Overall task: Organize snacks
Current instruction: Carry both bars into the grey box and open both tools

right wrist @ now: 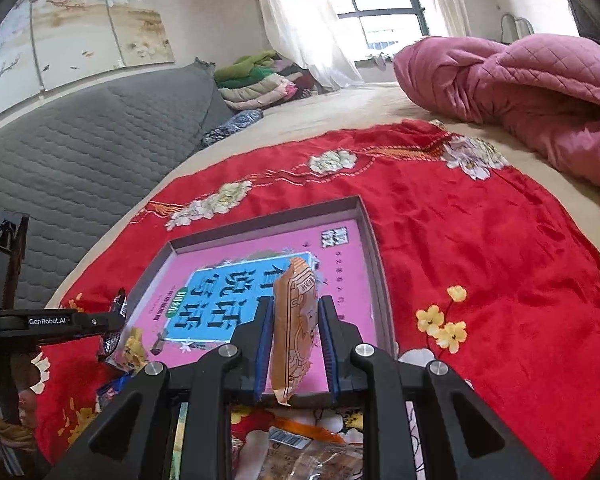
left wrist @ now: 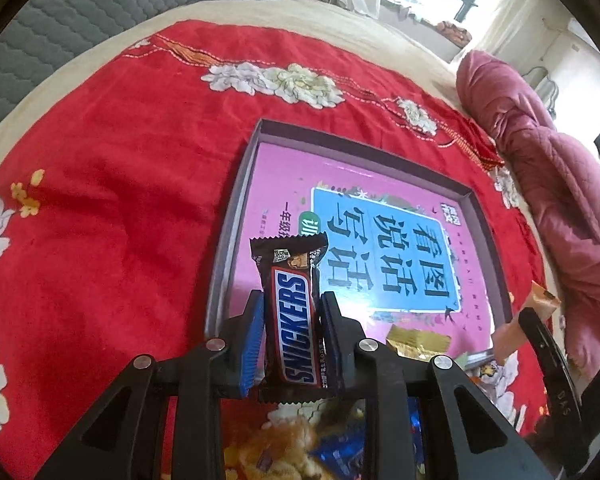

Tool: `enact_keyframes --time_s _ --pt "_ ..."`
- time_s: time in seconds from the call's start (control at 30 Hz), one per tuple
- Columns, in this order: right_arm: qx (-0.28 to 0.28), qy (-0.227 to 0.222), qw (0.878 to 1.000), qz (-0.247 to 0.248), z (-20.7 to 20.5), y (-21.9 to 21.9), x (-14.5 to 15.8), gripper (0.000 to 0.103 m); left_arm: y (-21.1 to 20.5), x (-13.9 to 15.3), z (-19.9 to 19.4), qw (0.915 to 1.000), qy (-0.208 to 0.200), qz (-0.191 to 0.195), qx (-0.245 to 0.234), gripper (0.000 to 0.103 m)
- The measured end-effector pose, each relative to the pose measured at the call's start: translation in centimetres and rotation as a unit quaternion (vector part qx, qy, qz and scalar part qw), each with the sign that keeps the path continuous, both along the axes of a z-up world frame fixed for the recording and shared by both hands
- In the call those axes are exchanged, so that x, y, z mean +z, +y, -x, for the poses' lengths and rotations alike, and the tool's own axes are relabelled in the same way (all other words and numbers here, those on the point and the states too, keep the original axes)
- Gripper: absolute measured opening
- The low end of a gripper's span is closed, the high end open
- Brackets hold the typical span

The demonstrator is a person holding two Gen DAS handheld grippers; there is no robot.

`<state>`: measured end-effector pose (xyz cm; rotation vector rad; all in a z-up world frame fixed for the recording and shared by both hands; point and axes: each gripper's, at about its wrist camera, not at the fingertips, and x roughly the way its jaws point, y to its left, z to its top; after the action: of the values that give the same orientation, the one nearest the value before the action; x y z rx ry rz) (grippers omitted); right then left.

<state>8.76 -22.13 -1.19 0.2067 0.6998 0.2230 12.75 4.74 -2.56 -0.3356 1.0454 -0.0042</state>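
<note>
A Snickers bar (left wrist: 294, 322) is pinched between the blue pads of the left gripper (left wrist: 292, 312), held upright with its length along the fingers. Its wrapper is dark brown with crimped ends, and the white brand lettering sits on a blue panel edged in red. It is held above the near left corner of a shallow box (left wrist: 236, 216), whose floor is a pink printed sheet with a light blue panel of large Chinese characters.

An orange snack packet (right wrist: 294, 328) is clamped edge-on between the pads of the right gripper (right wrist: 296, 320), over the near edge of the same box (right wrist: 370, 248). A line drawing is printed on its orange wrapper. The box lies on a red flowered cloth (left wrist: 112, 184), and further wrapped snacks (left wrist: 418, 342) lie beside its near edge.
</note>
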Motion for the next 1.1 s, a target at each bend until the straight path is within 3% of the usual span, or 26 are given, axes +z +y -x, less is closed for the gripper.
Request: enact_keyframes --time_s 0.47,0.6,0.77,0.9,1.1 --pt "-0.016 0.027 0.999 -0.007 -0.8 -1.2 -1.5 0.024 -0.5 -0.5 -0.6 0.9999 0.005 -0.009 -0.005 0.029" --pt "-0.011 0.036 0.999 -0.003 -1.0 -0.8 -1.9 0.036 -0.5 -0.4 -0.4 0.9999 0.005 -0.01 -0.005 0.029" --pt "-0.007 0.048 0.999 -0.006 -1.0 -0.6 -2.3 0.038 -0.4 -0.3 -0.3 0.9999 0.007 -0.008 -0.005 0.029" --pt "-0.009 0.051 0.999 -0.006 -1.1 -0.6 -2.5 0.05 -0.4 -0.2 -0.2 0.9999 0.01 -0.01 -0.005 0.029" --pt "-0.004 0.05 0.999 -0.006 -1.0 -0.5 -2.5 0.051 -0.4 -0.1 -0.1 0.9998 0.012 -0.015 -0.008 0.029"
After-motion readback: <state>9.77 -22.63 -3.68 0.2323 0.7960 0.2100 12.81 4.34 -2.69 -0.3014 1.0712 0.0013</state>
